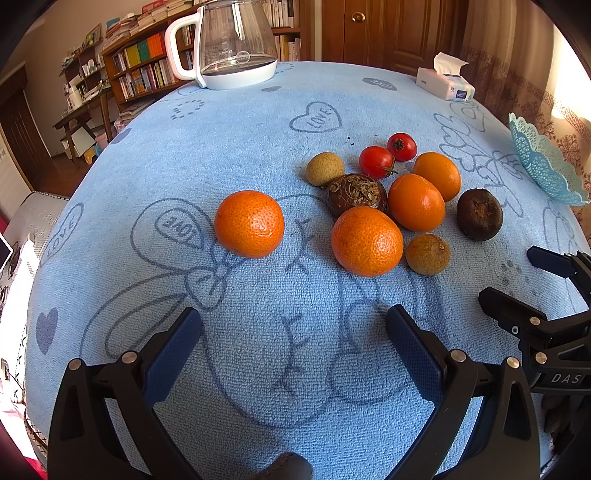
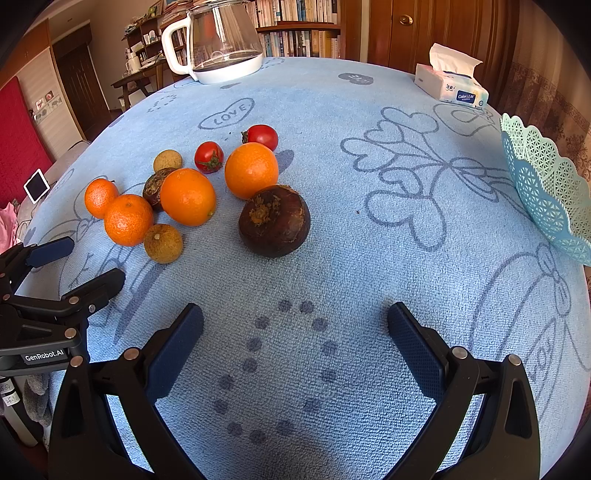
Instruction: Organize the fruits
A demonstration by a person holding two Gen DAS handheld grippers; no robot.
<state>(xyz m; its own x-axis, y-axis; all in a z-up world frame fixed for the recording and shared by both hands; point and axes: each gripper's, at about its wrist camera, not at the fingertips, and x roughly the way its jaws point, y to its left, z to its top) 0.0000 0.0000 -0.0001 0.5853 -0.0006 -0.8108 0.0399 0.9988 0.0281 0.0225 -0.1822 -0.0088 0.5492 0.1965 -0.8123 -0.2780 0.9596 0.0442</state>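
Fruits (image 2: 188, 195) lie clustered on the tabletop (image 2: 351, 258), well apart from the lattice basket (image 2: 546, 184). Both the left claw (image 1: 293, 332) and right claw (image 2: 295, 328) are spread, empty. Round fruit may roll off when nudged; soft tomatoes (image 2: 208, 157) may bruise if squeezed.

A home living room: bookshelves (image 1: 144, 70) (crammed full), wooden door (image 2: 424, 33), curtains (image 1: 517, 74).
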